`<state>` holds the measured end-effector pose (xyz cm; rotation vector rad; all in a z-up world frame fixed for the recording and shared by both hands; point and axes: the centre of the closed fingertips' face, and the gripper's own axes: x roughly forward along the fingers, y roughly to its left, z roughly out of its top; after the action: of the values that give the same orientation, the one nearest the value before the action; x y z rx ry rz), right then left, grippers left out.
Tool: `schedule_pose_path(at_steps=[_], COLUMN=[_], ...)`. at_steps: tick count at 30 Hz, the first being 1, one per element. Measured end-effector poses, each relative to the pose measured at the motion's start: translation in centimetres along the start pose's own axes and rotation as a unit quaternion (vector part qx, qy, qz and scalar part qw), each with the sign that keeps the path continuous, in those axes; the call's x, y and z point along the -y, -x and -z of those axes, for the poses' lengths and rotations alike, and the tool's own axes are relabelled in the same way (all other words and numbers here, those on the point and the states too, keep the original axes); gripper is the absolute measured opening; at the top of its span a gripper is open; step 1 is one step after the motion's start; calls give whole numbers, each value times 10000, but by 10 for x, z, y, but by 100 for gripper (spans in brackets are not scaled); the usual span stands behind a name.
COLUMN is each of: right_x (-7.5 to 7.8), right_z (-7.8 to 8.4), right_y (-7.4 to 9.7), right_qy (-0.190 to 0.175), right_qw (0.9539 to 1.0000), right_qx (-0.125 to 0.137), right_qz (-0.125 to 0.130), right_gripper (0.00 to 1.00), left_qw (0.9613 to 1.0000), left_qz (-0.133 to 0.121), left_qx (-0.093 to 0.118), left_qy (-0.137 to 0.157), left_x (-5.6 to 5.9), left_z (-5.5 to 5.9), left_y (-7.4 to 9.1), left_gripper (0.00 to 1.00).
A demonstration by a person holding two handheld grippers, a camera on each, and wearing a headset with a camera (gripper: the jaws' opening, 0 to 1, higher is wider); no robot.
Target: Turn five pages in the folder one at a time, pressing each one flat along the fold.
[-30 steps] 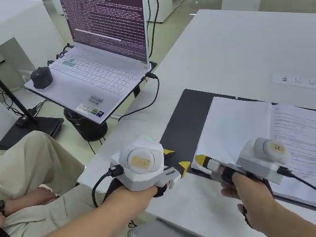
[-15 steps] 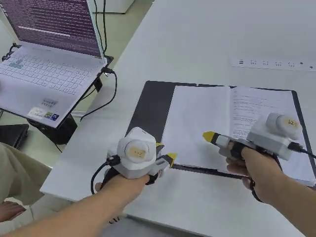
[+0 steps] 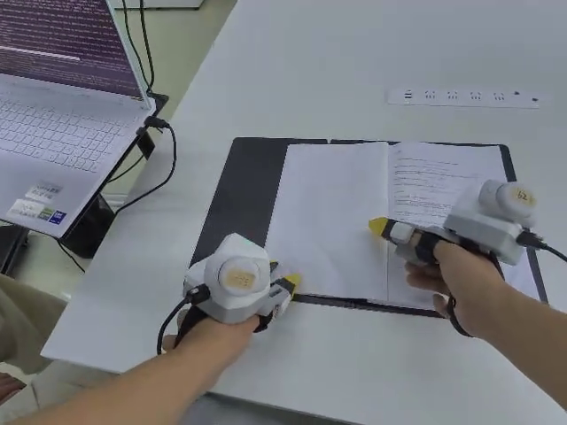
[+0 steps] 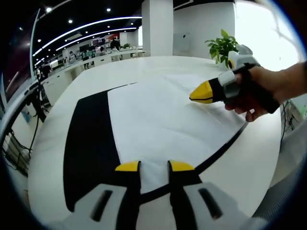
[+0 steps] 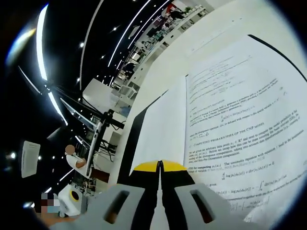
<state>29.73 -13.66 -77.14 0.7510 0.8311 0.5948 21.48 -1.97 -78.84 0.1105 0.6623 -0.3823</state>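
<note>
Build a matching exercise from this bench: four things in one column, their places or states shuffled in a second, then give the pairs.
1. left tool
2. right tool
3. power strip
4. laptop

A. jaws shut, tip near the fold of the folder
B. on the table, beyond the folder
C. beside the table, off its left edge
D. jaws apart, at the folder's near edge

Pairs: 1-D, 2-A, 3-B, 4-C
</note>
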Motion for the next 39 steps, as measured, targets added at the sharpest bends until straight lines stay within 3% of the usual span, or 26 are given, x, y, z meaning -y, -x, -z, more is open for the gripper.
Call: schedule_pose_path(at_steps=[4,10,23,39], right_x=[8,9,15,29], right_z=[-8,-22,-61,-102], right_y=[-5,-17,-42,-64], right_qy=[-269,-652,-1241,-1857], right_qw=[9996,9978,9899,9728], right_qx=[66,140,687,1384], right_qz=[59,-14,1,37], right_gripper=[0,0,0,0], left_qw=[10000,9999,9998,9996], left_qz=[11,7,17,25], left_qx=[74,127,161,199], left_qy=[-57,-83,-133,-179], left_x=[-1,0,-2,-2], left_z=[0,-1,2,2], left_y=[-1,1,-1,-1], left_gripper=[21,20,20,20])
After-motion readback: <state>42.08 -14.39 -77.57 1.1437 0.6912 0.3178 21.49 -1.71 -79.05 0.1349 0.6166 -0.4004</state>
